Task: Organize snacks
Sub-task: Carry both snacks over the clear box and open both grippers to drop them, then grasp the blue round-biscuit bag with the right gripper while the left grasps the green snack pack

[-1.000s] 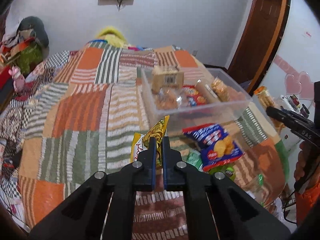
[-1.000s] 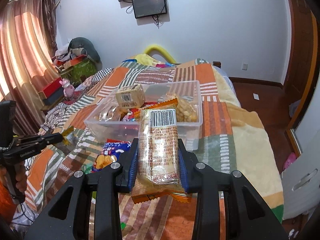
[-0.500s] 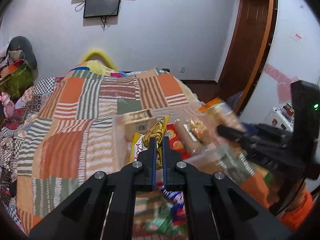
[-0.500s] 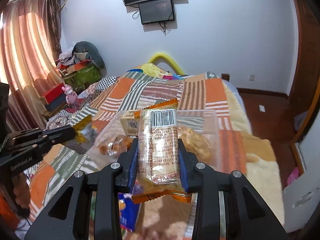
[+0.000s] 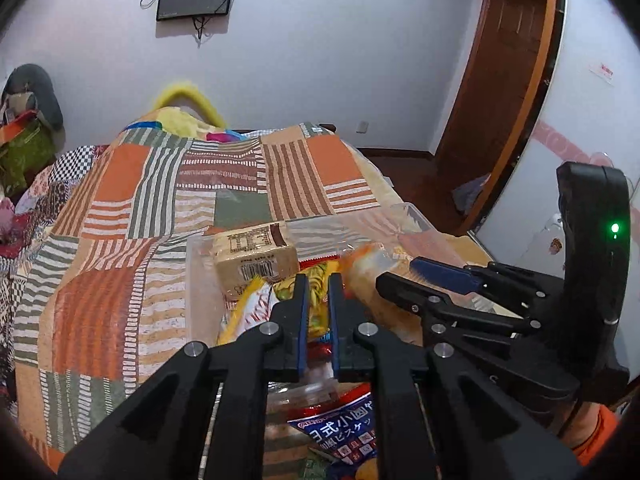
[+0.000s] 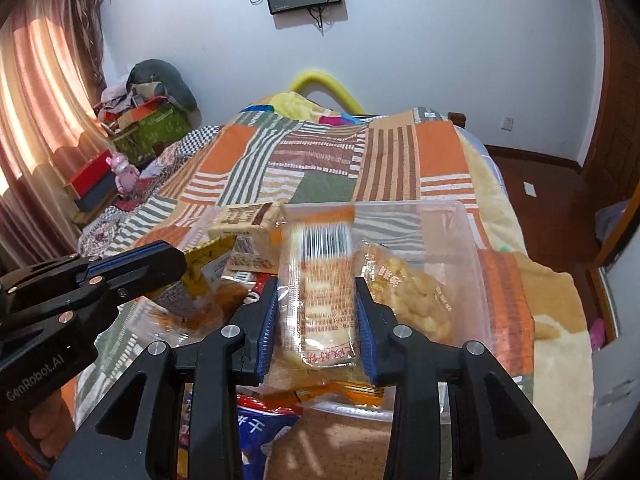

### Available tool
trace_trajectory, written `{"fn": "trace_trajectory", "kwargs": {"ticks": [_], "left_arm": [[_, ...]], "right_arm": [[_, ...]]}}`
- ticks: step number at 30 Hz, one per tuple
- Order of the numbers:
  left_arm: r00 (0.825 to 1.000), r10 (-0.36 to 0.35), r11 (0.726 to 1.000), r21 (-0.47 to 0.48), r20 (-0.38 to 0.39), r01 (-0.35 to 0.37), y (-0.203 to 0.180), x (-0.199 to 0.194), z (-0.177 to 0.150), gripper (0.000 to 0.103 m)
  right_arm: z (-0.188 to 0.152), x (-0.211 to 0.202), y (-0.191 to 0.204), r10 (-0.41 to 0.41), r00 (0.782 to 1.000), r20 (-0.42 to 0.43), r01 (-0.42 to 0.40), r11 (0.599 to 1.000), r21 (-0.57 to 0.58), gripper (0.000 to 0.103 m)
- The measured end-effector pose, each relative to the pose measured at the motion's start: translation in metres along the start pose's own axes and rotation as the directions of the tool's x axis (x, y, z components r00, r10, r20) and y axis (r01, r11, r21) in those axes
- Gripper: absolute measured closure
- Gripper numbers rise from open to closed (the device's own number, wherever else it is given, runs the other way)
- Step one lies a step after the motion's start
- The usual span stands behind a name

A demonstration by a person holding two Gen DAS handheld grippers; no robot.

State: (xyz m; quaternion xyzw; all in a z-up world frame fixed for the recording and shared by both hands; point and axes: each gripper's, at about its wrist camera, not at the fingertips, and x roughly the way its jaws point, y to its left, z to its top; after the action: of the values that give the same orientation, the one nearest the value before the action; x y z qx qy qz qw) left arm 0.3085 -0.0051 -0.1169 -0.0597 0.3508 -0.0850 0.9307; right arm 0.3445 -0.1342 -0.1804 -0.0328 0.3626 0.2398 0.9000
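Observation:
A clear plastic bin (image 5: pixel 412 216) (image 6: pixel 464 224) sits on the patchwork bed and holds several snacks, among them a tan boxed pack (image 5: pixel 256 260) (image 6: pixel 244 220) and a bag of puffs (image 6: pixel 404 292). My left gripper (image 5: pixel 316 284) is over the bin, its jaws slightly apart around a yellow snack packet (image 5: pixel 248 308), which also shows in the right wrist view (image 6: pixel 200 268). My right gripper (image 6: pixel 316 316) is over the bin with an orange-edged cracker pack (image 6: pixel 320 292) between its jaws; the pack is blurred. The right gripper also shows in the left wrist view (image 5: pixel 396 276).
A blue biscuit bag (image 5: pixel 344 436) (image 6: pixel 256 432) lies on the quilt (image 5: pixel 120 280) in front of the bin. Boxes and a pink toy (image 6: pixel 128 176) stand left of the bed. A wooden door (image 5: pixel 504 80) is at the right.
Both grippers have moved forward and down over the bin with their packets. The jaws of both now stand a little wider, and the cracker pack has turned blurry.

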Motion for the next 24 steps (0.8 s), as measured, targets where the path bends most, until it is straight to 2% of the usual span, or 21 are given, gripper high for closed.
{"fn": "trace_trajectory", "kwargs": {"ticks": [5,8,10,14,17,19,21,24], "left_arm": [[1.000,-0.006,1.000,0.007,-0.005,0.006,0.004,-0.010,-0.004,0.089],[1.000,-0.008,1.000,0.012,-0.009,0.009,0.008,-0.021,-0.009,0.081],[1.000,-0.007,1.000,0.022,-0.011,0.007,0.010,-0.029,-0.015,0.073],[0.999,-0.012,1.000,0.023,-0.030,0.012,0.019,-0.043,-0.030,0.064],[0.999,-0.003,0.999,0.033,-0.045,0.005,0.024,-0.051,-0.045,0.054],[0.999,0.005,0.999,0.037,-0.054,-0.003,0.027,-0.056,-0.055,0.045],[0.998,0.010,0.999,0.036,-0.070,-0.007,0.031,-0.058,-0.067,0.042],[0.994,0.006,0.999,0.038,-0.109,-0.002,0.034,-0.057,-0.086,0.041]], "right_arm": [[-0.001,-0.014,-0.002,0.017,1.000,0.019,-0.017,1.000,-0.001,0.061],[-0.001,-0.024,0.000,0.030,0.999,0.028,-0.030,0.999,-0.016,0.060],[-0.004,-0.033,0.003,0.041,0.999,0.032,-0.040,0.999,-0.030,0.057],[-0.012,-0.043,0.011,0.058,0.998,0.027,-0.056,0.997,-0.061,0.049],[-0.021,-0.045,0.016,0.069,0.998,0.013,-0.068,0.995,-0.067,0.038],[-0.028,-0.045,0.020,0.068,0.998,0.006,-0.068,0.995,-0.068,0.038],[-0.036,-0.042,0.025,0.072,0.997,-0.014,-0.073,0.995,-0.071,0.028],[-0.047,-0.032,0.033,0.079,0.995,-0.055,-0.083,0.994,-0.074,0.024]]}}
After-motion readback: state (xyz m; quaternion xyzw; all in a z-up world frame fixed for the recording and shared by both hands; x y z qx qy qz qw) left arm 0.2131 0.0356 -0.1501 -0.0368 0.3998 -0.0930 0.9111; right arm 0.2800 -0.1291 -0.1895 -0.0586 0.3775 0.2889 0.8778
